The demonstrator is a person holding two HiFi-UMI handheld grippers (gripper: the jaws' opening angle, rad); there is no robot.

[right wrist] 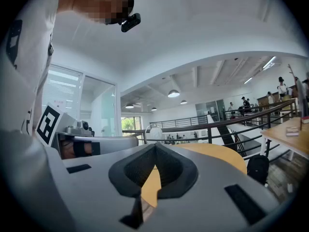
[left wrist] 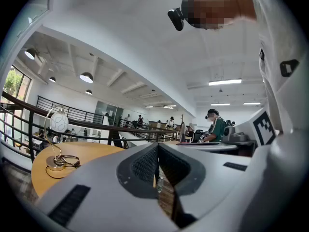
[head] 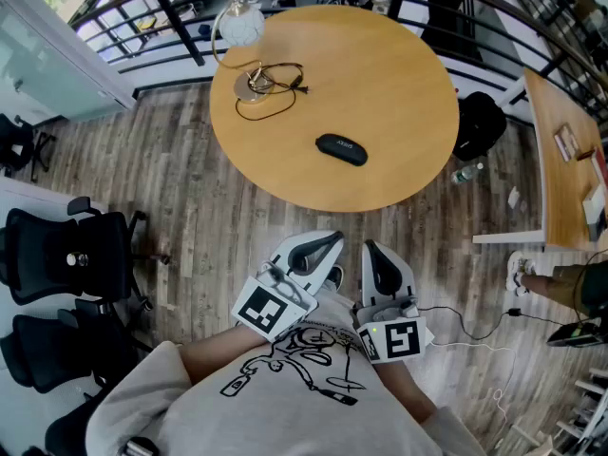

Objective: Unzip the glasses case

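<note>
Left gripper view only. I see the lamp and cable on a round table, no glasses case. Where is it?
Observer: Head view shows the black glasses case lying on the round table, right of the lamp and nearer the person.
Operator: Right tool state?
Observer: The right tool is shut, with nothing between its jaws.
Operator: Either tool near the case?
Observer: No. The left tool and the right one are both held at the person's chest, over the floor, short of the table edge.
</note>
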